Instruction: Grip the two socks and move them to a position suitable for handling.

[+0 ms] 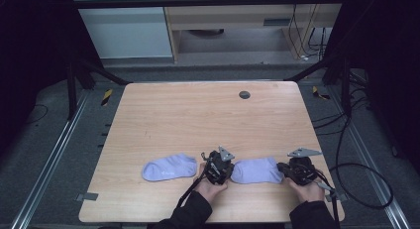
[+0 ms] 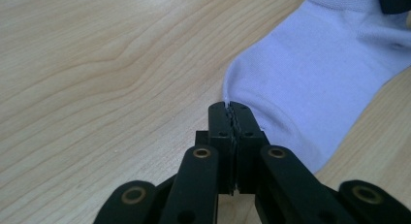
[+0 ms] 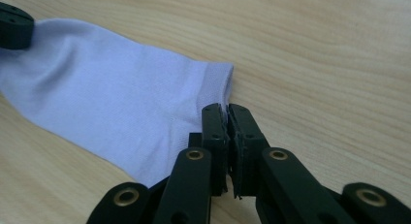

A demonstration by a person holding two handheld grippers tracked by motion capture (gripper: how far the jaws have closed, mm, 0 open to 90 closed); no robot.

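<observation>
Black fingers of our left gripper [image 2: 231, 107] are pressed together on the toe edge of the pale lilac cotton sock [image 1: 256, 170], and those of our right gripper [image 3: 226, 109] pinch its ribbed cuff; we cannot tell how much cloth either pair has caught. That sock lies flat on the light wooden bench [image 1: 198, 115] between our hands. We judge both bites thin: a lift could let one end slip, or uneven pulling could stretch it. A second matching lilac sock [image 1: 170, 168] lies just beside, leftward.
</observation>
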